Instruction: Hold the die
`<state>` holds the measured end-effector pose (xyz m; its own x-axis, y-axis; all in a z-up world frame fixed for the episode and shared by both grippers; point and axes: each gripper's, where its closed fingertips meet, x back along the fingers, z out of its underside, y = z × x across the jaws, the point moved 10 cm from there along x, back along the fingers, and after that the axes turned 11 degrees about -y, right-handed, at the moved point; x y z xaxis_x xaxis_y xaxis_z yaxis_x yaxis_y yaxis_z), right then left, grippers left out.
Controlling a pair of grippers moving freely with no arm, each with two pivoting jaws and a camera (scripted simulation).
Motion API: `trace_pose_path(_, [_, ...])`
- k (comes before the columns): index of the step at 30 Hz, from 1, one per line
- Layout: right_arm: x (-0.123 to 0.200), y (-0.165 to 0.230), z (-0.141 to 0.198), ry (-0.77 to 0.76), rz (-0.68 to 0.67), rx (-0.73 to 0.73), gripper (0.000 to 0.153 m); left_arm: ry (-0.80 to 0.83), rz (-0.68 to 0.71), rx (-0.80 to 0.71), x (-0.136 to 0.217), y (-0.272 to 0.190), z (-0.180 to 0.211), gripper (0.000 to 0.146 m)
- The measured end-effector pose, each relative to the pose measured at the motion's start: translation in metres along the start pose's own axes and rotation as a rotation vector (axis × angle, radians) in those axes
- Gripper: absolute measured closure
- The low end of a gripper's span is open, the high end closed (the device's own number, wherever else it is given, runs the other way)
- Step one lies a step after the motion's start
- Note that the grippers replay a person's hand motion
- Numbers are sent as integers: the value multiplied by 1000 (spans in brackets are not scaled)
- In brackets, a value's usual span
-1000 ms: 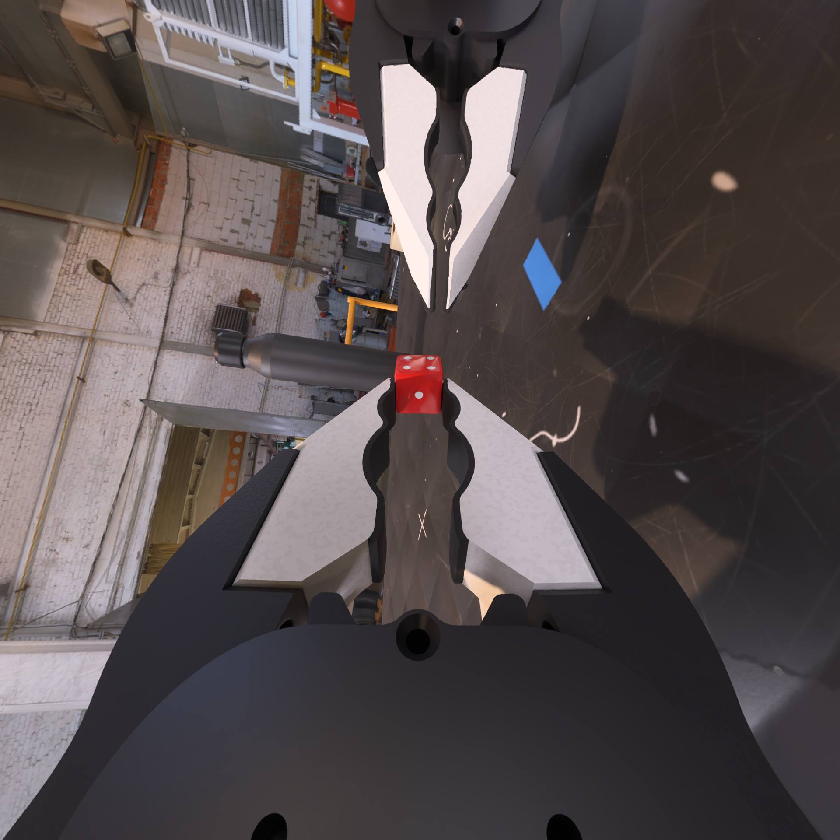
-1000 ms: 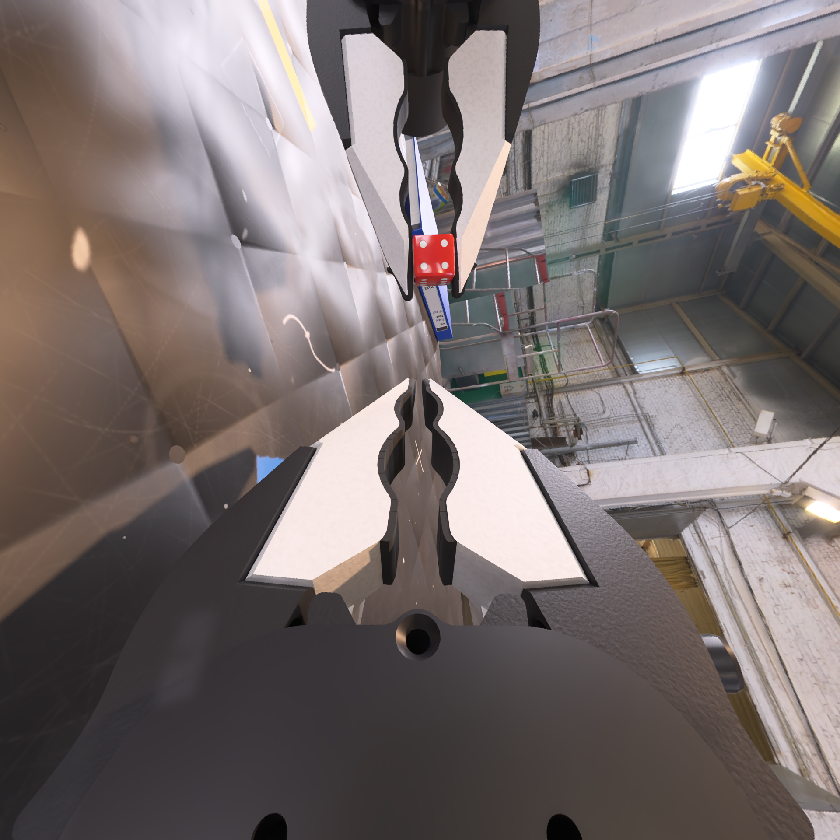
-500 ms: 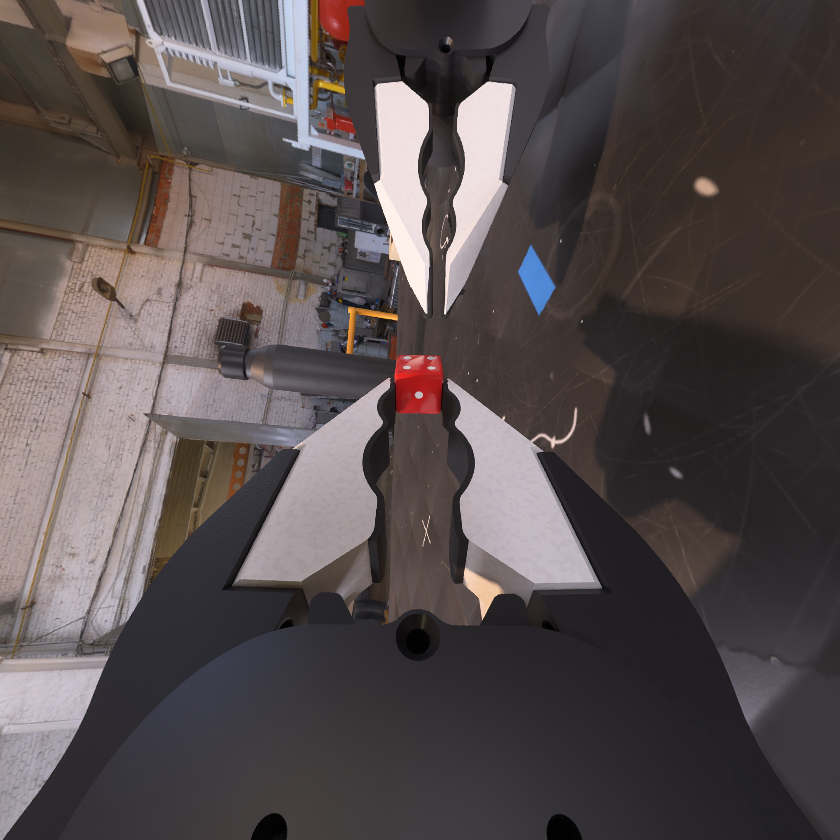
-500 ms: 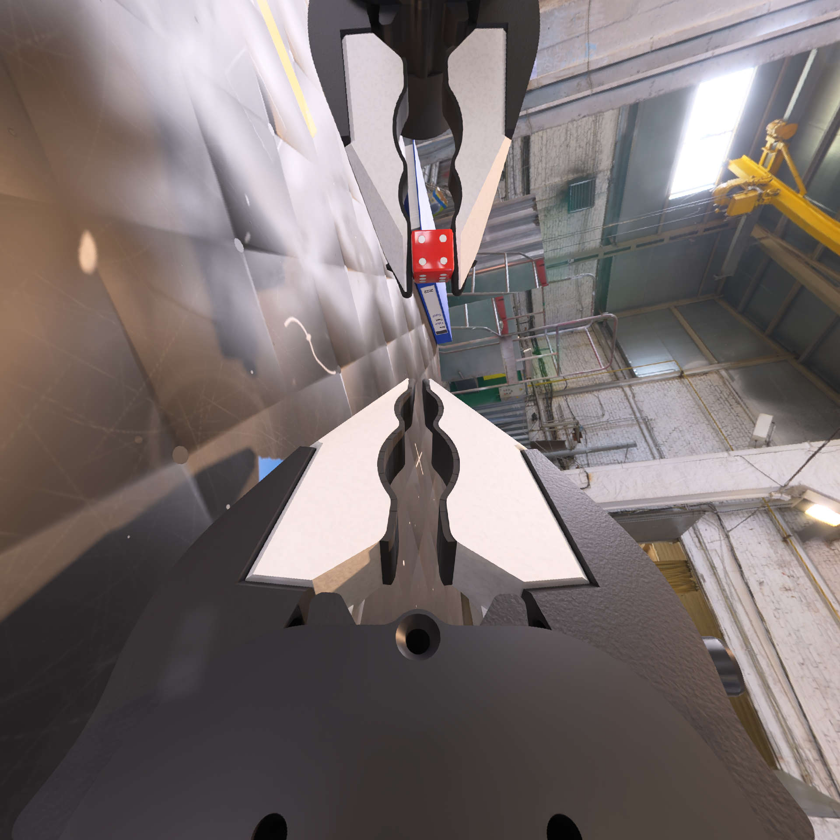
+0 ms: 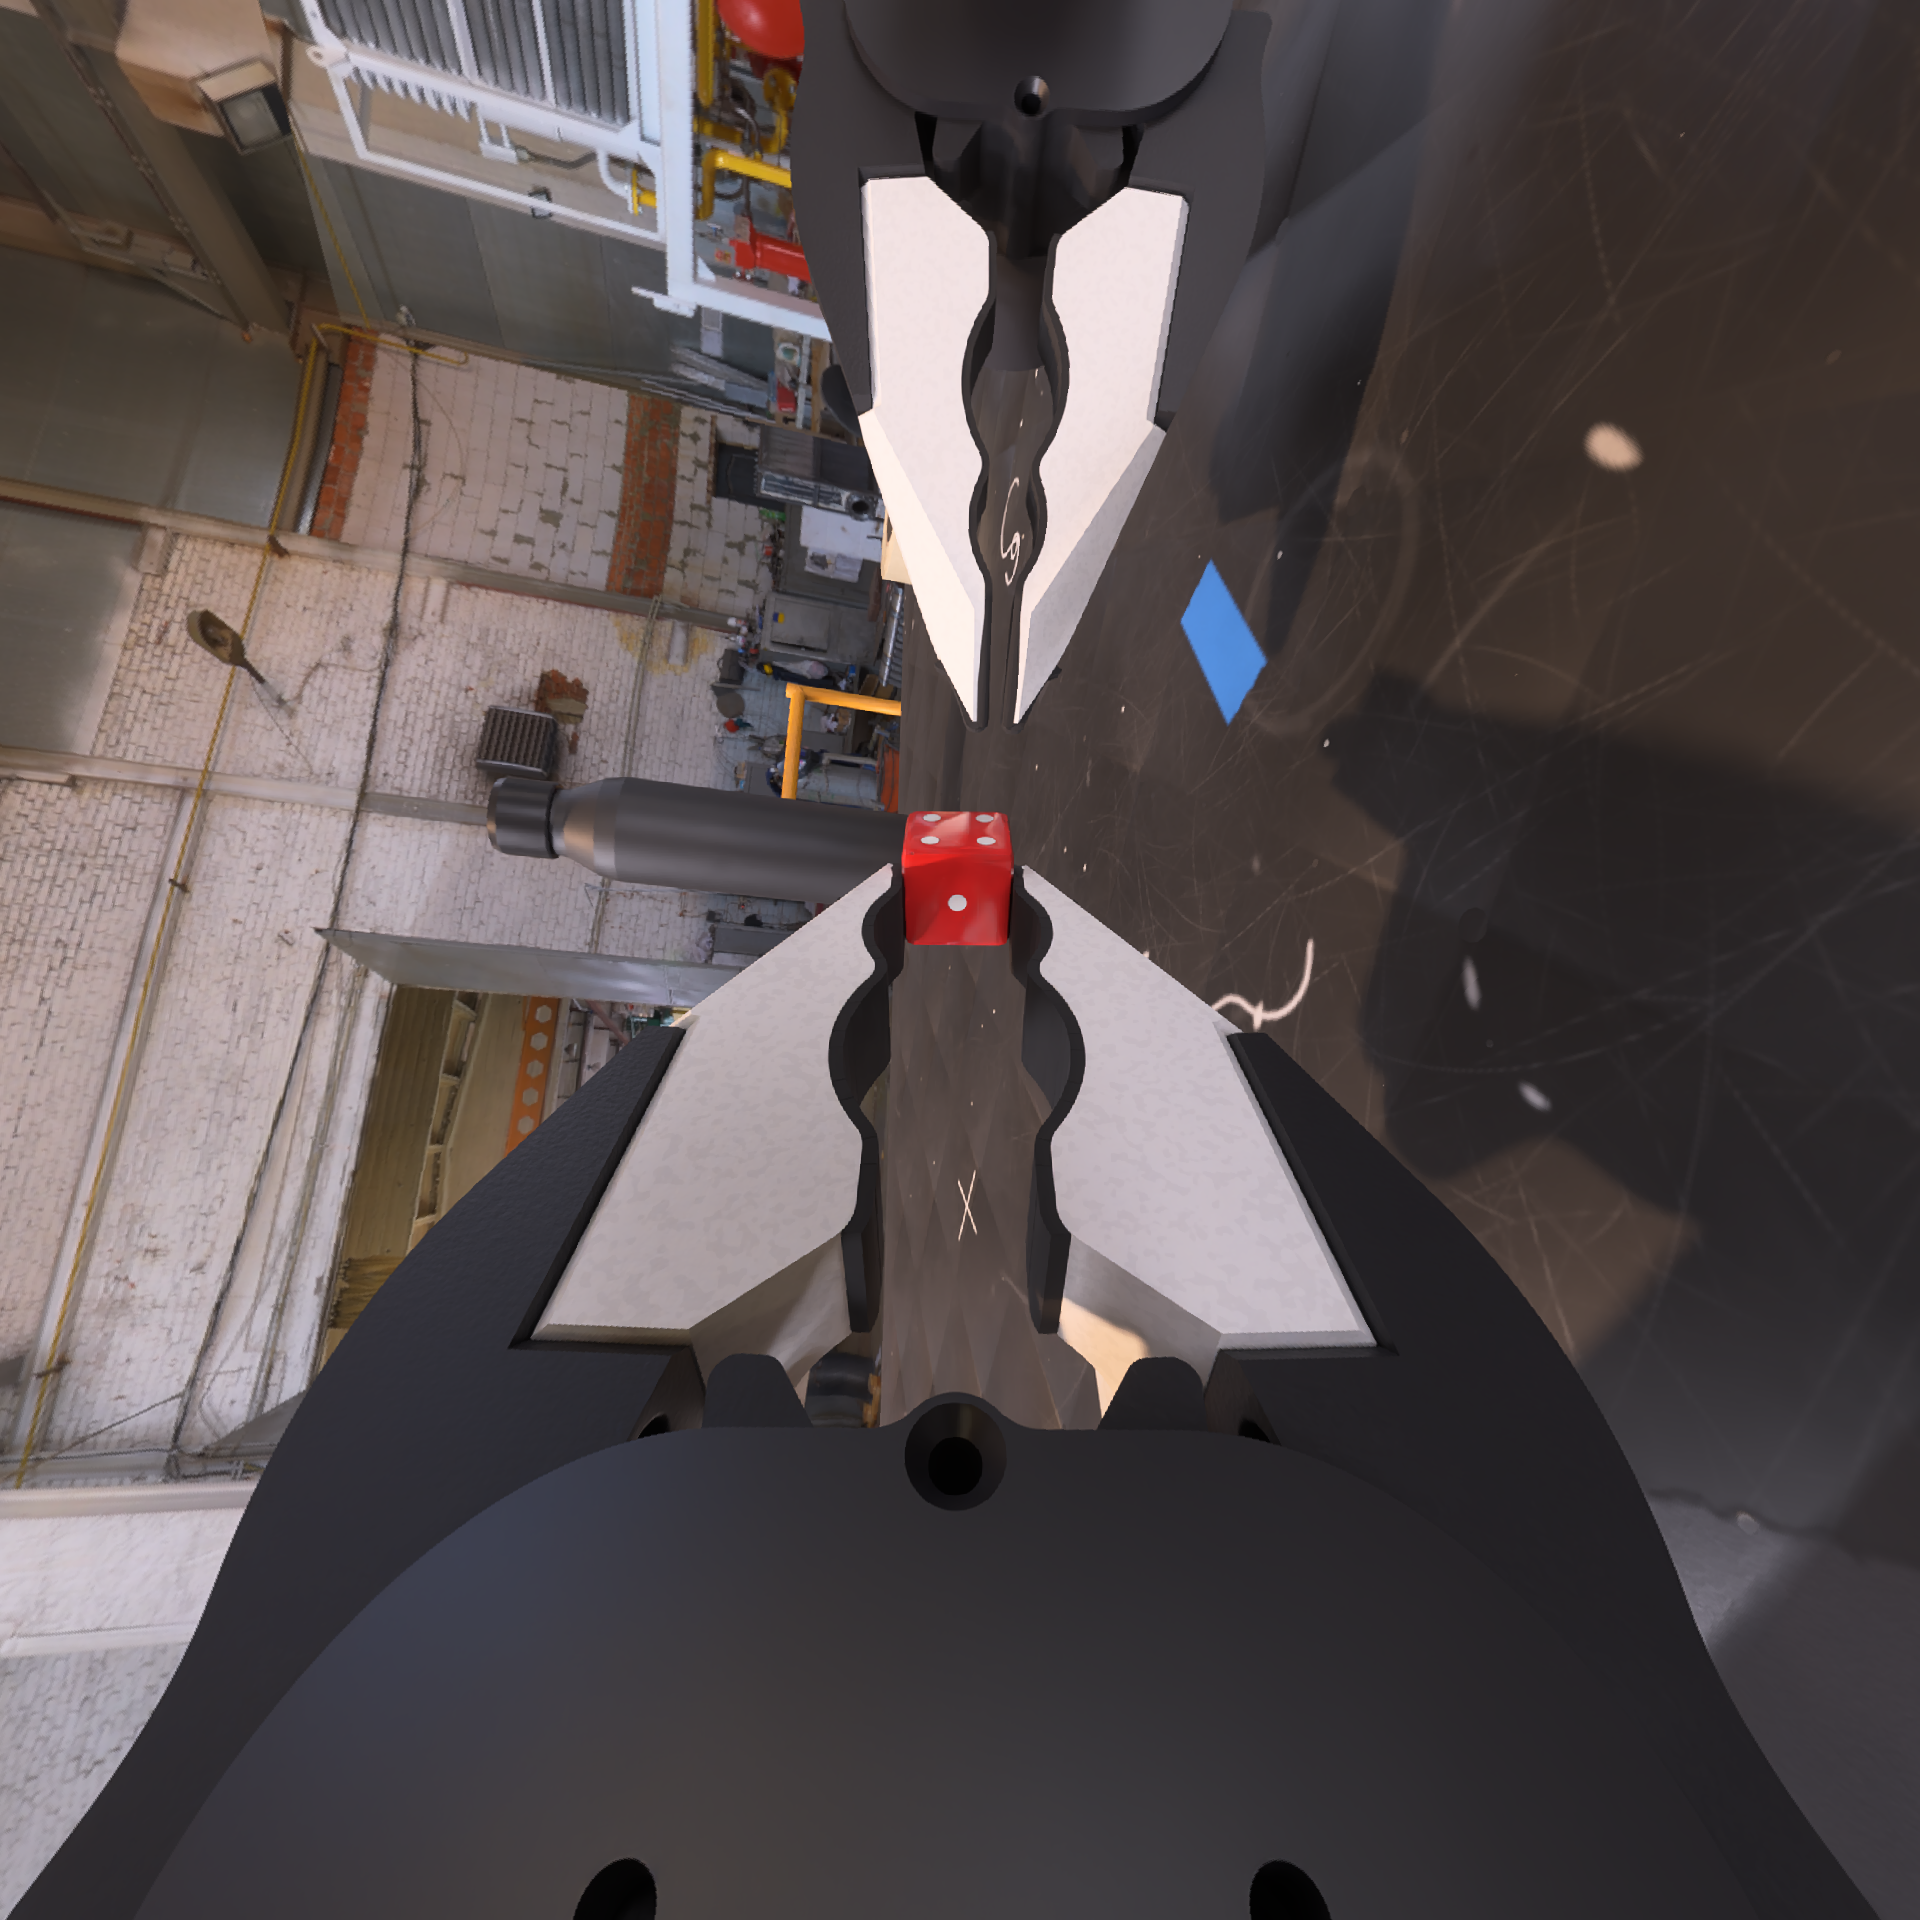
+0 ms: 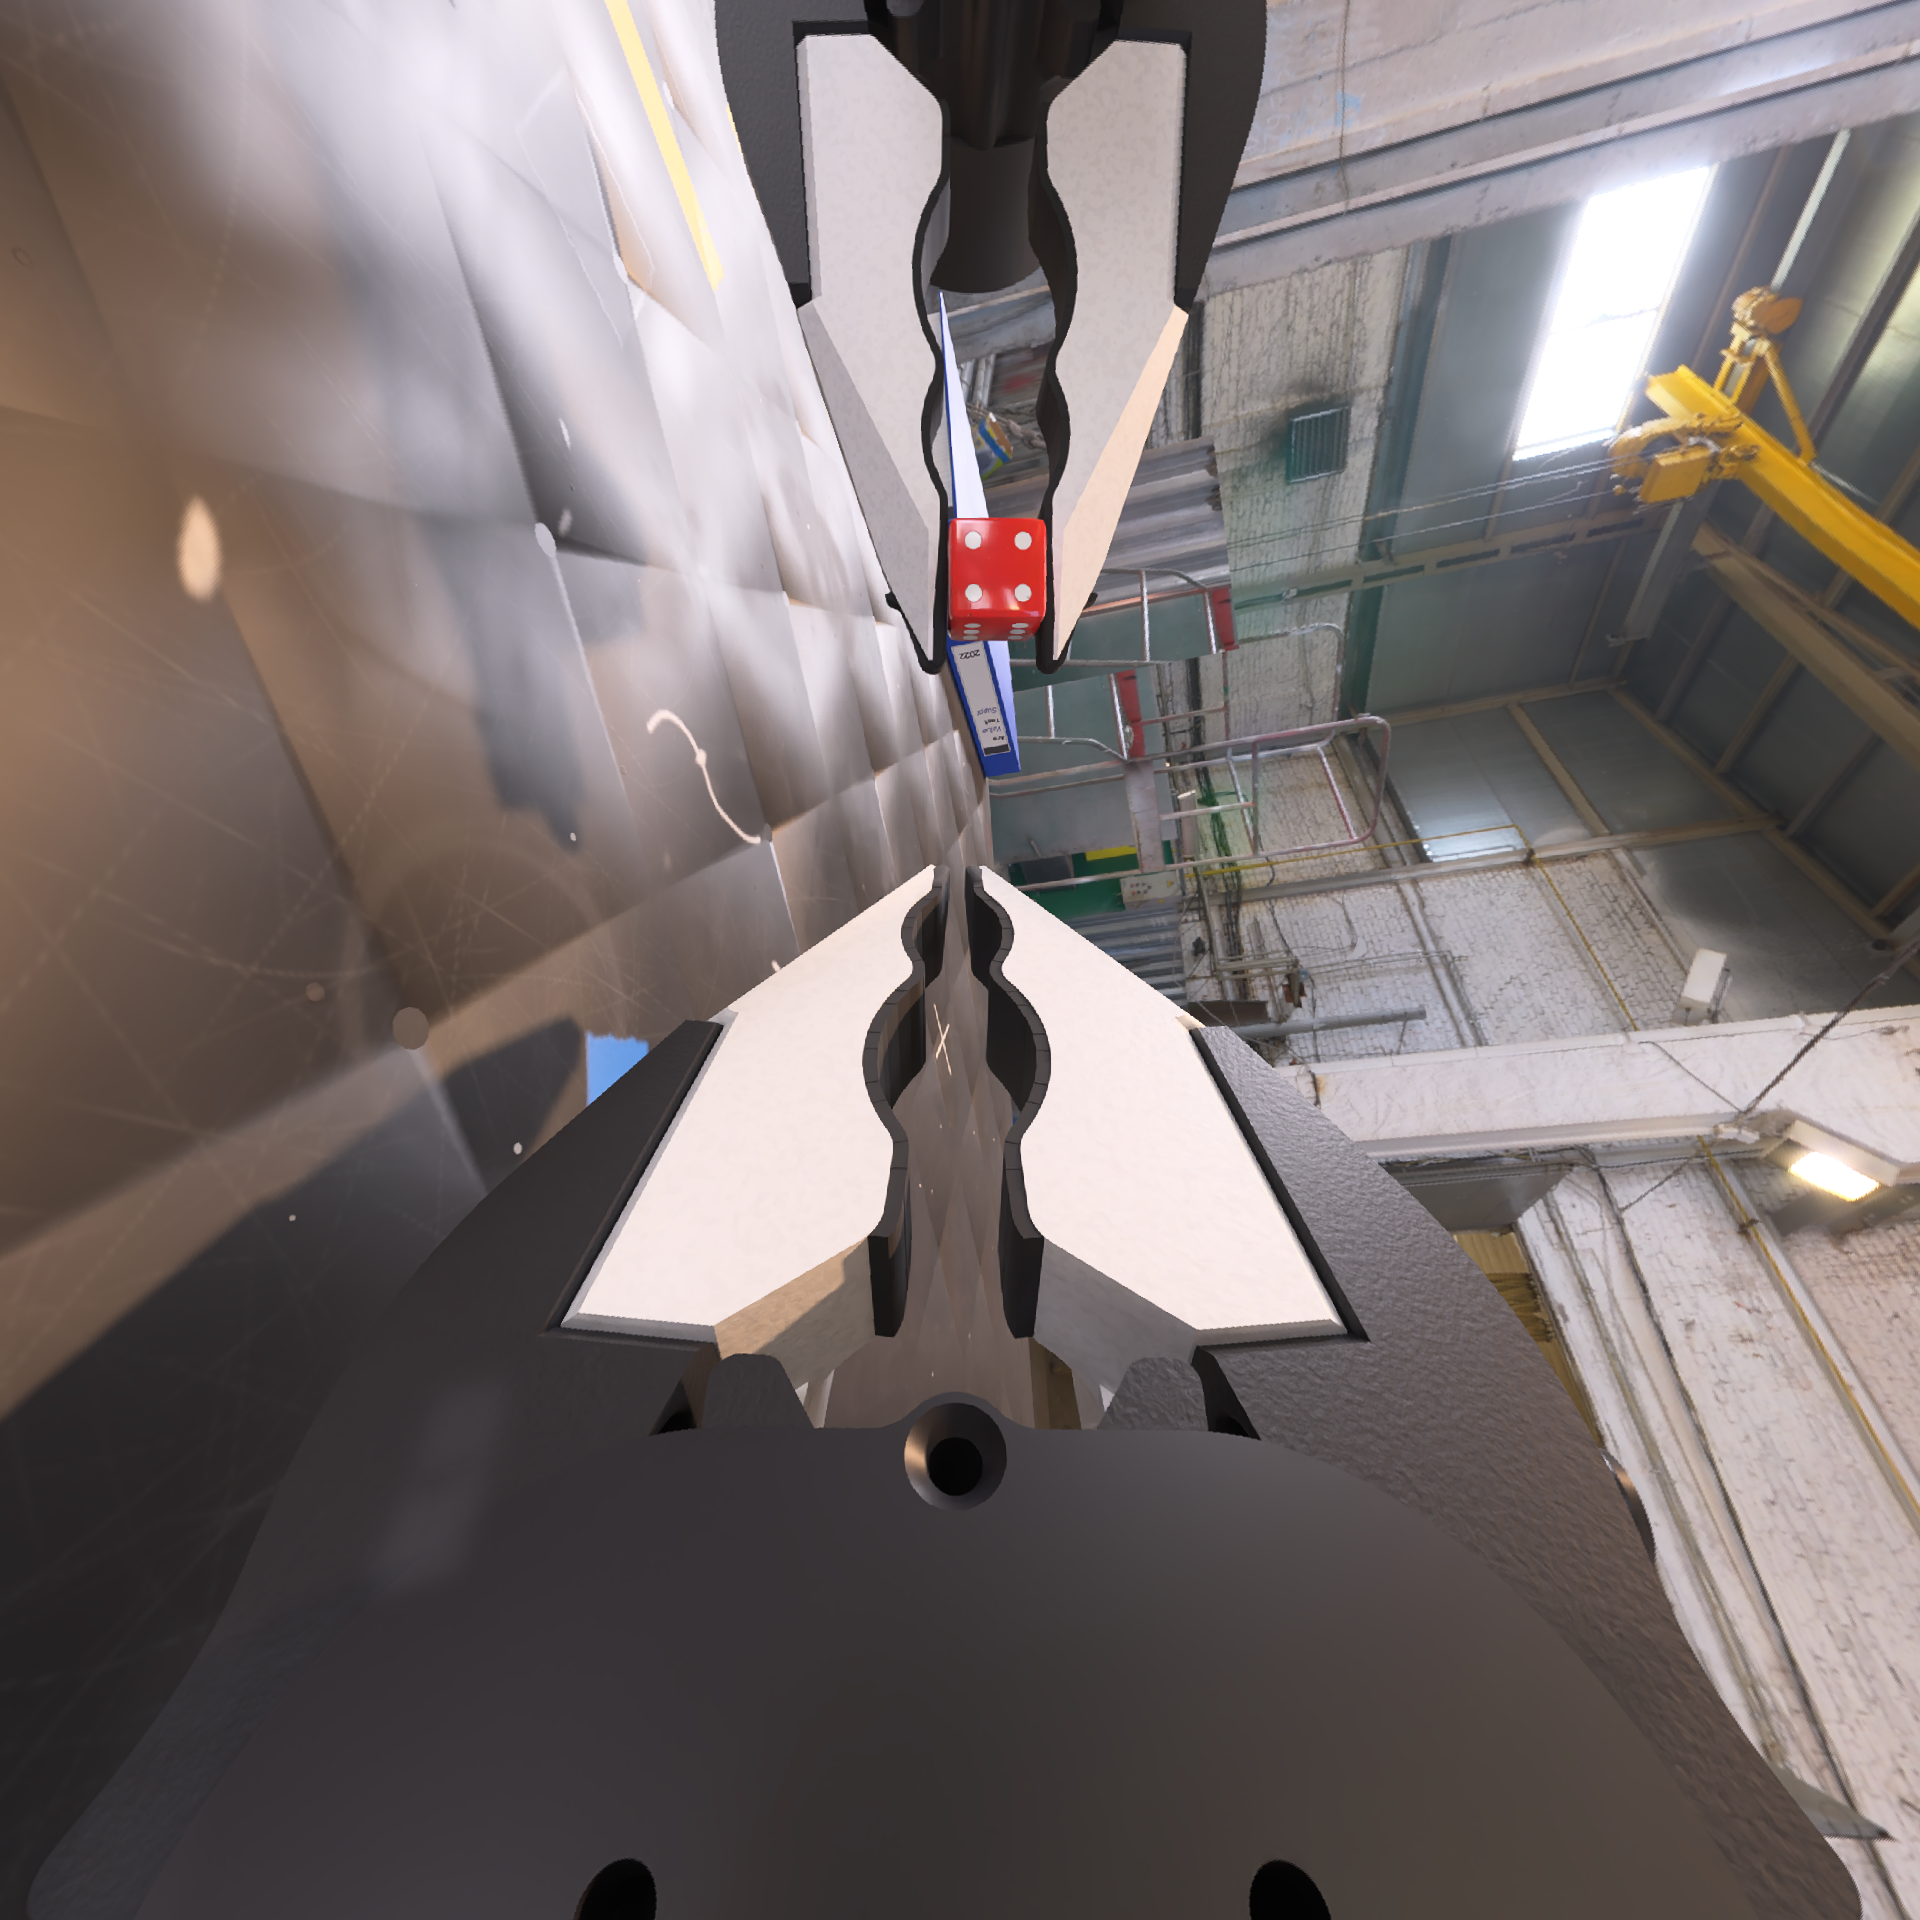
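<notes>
Between the tips of the left tongs (image 5: 957,883) sits the red die (image 5: 957,878) — clamped, above the dark scratched counter (image 5: 1558,727). The right tongs (image 6: 957,878) face it, nearly closed, empty.

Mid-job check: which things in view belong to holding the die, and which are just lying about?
Part of the job:
- red die
- left gripper, shut on the die at its fingertips
- right gripper, shut on nothing, facing the die

Lying about:
- dark grey bottle
- blue binder
- blue card on the dark table
</notes>
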<state>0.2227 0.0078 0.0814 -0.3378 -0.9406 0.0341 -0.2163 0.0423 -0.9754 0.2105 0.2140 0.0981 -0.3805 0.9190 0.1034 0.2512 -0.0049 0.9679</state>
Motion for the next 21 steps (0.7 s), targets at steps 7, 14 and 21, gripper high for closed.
trace_pose_path(7, [0,0,0,-1,0,2,150,-8,4,-63,0,-2,2,127])
trace_pose_path(14, [0,0,2,6,0,-2,150,-15,9,-58,-1,-3,1,127])
trace_pose_path(21, [0,0,2,11,1,-6,150,-31,17,-31,-2,-3,1,127])
